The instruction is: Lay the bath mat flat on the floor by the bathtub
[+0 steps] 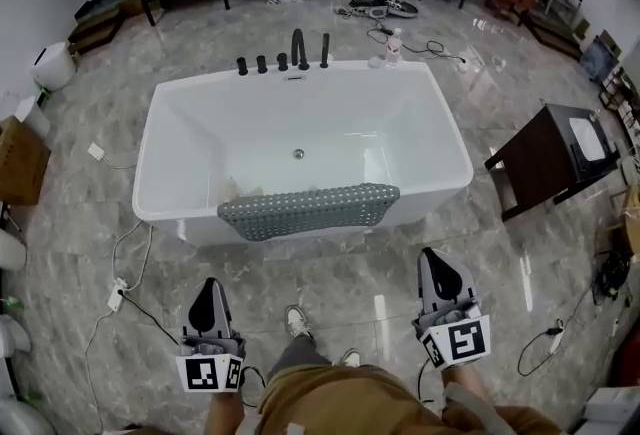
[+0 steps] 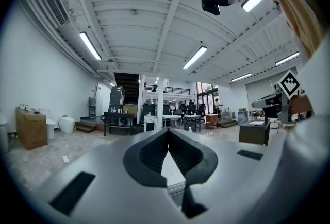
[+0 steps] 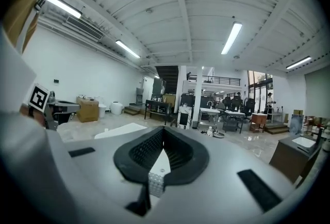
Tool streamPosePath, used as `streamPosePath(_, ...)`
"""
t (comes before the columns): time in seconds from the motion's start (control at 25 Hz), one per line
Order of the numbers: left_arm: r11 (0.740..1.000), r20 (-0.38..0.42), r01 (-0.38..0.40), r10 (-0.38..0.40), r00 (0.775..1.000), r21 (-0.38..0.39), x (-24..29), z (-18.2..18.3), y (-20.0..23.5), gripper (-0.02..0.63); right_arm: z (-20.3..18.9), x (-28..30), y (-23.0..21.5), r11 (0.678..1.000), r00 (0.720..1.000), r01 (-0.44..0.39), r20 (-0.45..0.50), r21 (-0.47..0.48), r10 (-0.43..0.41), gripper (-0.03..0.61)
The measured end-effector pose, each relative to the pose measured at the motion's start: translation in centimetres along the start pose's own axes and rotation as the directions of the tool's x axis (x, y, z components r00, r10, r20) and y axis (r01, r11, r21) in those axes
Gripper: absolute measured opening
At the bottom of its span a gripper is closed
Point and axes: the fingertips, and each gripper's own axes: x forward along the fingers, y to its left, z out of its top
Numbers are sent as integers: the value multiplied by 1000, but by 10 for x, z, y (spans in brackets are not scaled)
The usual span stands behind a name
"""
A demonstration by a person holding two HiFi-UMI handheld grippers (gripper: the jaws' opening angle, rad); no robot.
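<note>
Grey studded bath mat (image 1: 308, 209) drapes over the near rim of the bathtub (image 1: 175, 208); our left gripper (image 1: 210, 291) and right gripper (image 1: 436, 263) (both clamped shut, empty) hang well short. Grab unevenly and it could land folded.

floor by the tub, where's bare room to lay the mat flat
Bare floor runs along the near side of the tub, below the draped mat, down to the shoes. Crowded: cable and power strip at the left corner, cabinet at the right, bottle behind.
</note>
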Motion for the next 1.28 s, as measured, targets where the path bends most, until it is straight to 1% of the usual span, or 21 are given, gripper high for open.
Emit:
streamPosePath(0.08,1000,-5,17,-17,1000,-10,18,-5,12,3,2,17,6,1000,1000,9,-11,-8,-9,3)
streamPosePath(0.24,998,-18,64,-65,998,-27,47,-16,24,3,7,42,7,999,999,41,-27,-19,-41,3)
streamPosePath(0.44,996,-53,77,-79,995,-51,71,-32,28,3,1,60,0,998,997,54,-57,-22,-55,3)
streamPosePath(0.56,997,-73,56,-60,996,-50,76,-37,17,3,-8,65,-21,999,997,43,-68,-6,-44,3)
streamPosePath(0.76,999,-81,-15,12,997,-32,82,-37,12,3,-29,80,-49,1000,995,-10,-98,15,11,3)
streamPosePath(0.88,1000,-88,-21,19,996,-16,89,-40,12,3,-42,90,-59,999,992,-34,-121,25,37,3)
streamPosePath(1.04,999,-117,-23,18,993,-36,104,-63,20,3,-67,107,-62,997,982,-62,-175,40,68,3)
streamPosePath(1.16,999,-150,0,-7,989,-45,117,-92,25,3,-92,118,-64,997,973,-66,-220,47,75,3)
streamPosePath(1.28,998,-181,24,-33,983,-55,128,-122,38,3,-125,130,-62,993,955,-89,-275,79,107,5)
